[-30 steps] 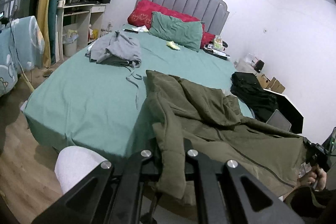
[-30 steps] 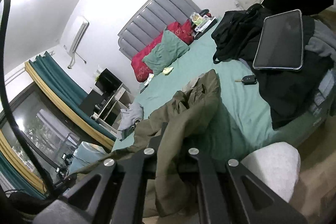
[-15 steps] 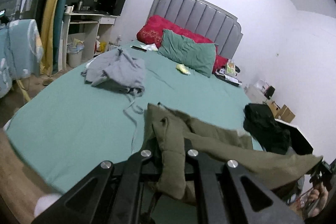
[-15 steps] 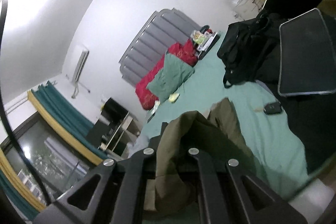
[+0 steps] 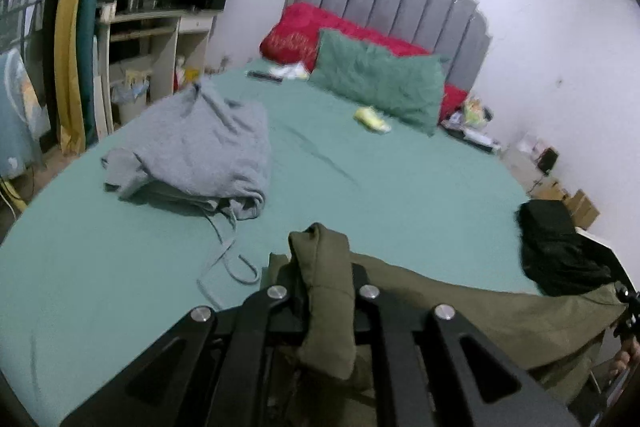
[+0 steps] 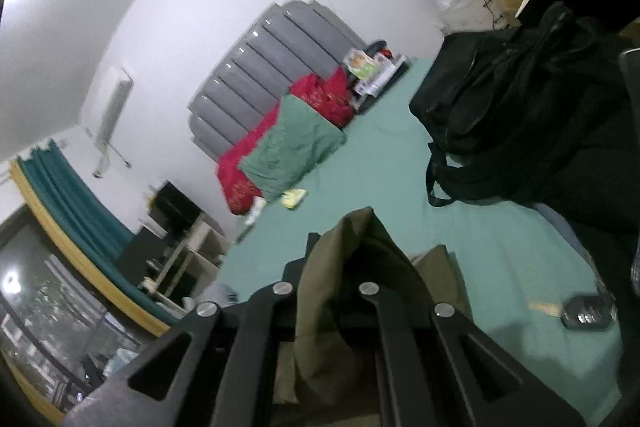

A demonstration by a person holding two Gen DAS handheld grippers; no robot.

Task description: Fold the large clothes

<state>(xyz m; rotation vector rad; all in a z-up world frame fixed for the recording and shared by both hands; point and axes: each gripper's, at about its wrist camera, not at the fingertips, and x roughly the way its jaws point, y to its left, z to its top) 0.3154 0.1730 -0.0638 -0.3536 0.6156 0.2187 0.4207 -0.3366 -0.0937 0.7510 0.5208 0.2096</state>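
Note:
An olive green jacket hangs stretched between my two grippers above the teal bed sheet. My left gripper pinches one thick folded edge of it; its jaws are opening slightly, with the cloth still pressed between them. In the right wrist view my right gripper is shut on the jacket's other end, which bunches up over the fingers. The right gripper also shows at the far right edge of the left wrist view, with a hand just below it.
A crumpled grey hoodie with loose drawstrings lies on the left of the bed. A black bag and a car key lie on the right side. Green pillow and red pillows sit at the grey headboard. A desk stands left.
Both grippers have moved forward over the bed toward the headboard, carrying the jacket. The jacket has lifted off the sheet and pulled taut. The bed's foot edge has left both views.

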